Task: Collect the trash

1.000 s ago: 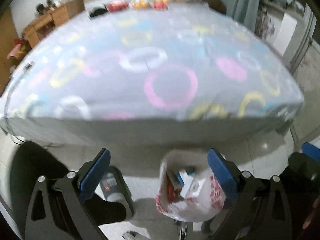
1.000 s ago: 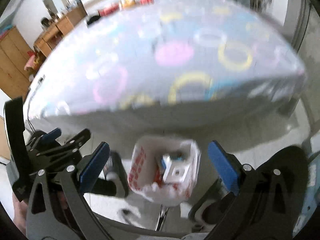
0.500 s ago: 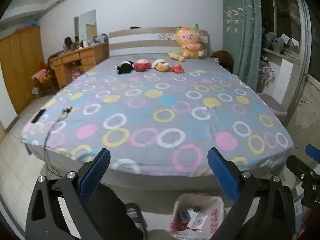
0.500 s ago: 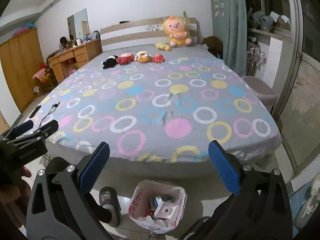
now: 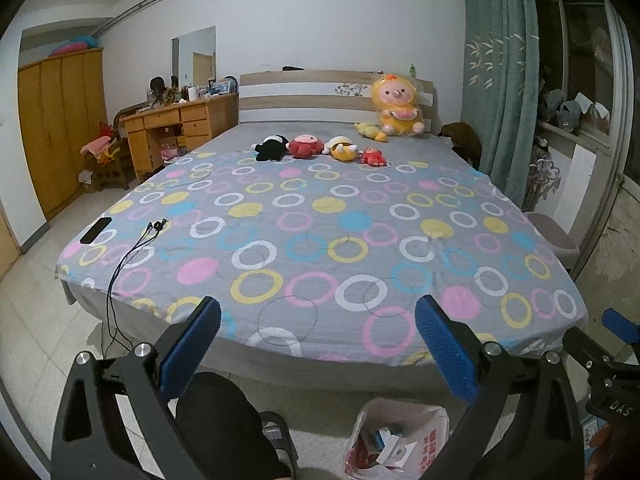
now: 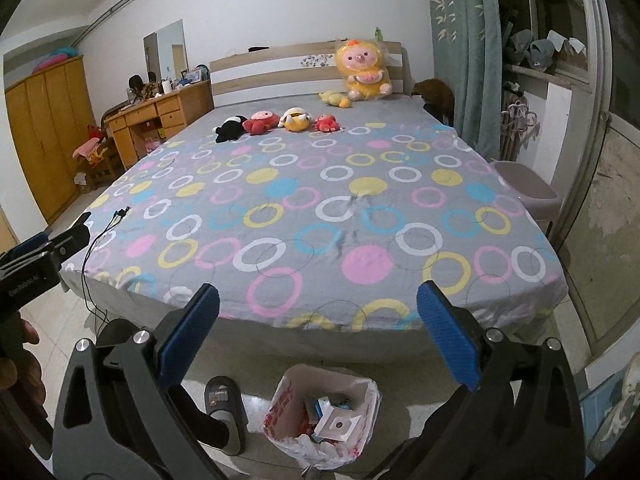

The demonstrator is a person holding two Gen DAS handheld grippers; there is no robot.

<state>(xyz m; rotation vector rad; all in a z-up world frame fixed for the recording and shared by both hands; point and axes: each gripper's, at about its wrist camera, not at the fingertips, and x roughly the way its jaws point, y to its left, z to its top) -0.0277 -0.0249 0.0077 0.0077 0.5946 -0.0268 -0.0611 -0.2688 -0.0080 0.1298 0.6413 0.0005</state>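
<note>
A white plastic bag with red print stands open on the floor at the foot of the bed, holding small boxes and wrappers. The same trash bag shows low in the left wrist view. My left gripper is open and empty, raised above the floor and facing the bed. My right gripper is likewise open with nothing between its blue pads. Both sit above and behind the bag. The left gripper's body shows at the left edge of the right wrist view, held by a hand.
A large bed with a ring-patterned grey sheet fills both views, with plush toys near the headboard. A phone and cable lie on its left corner. A slippered foot stands left of the bag. A grey stool sits at right.
Both grippers have tilted up from looking down at the bag to facing across the bed. The bag has dropped toward the bottom of both views. Both stay open.
</note>
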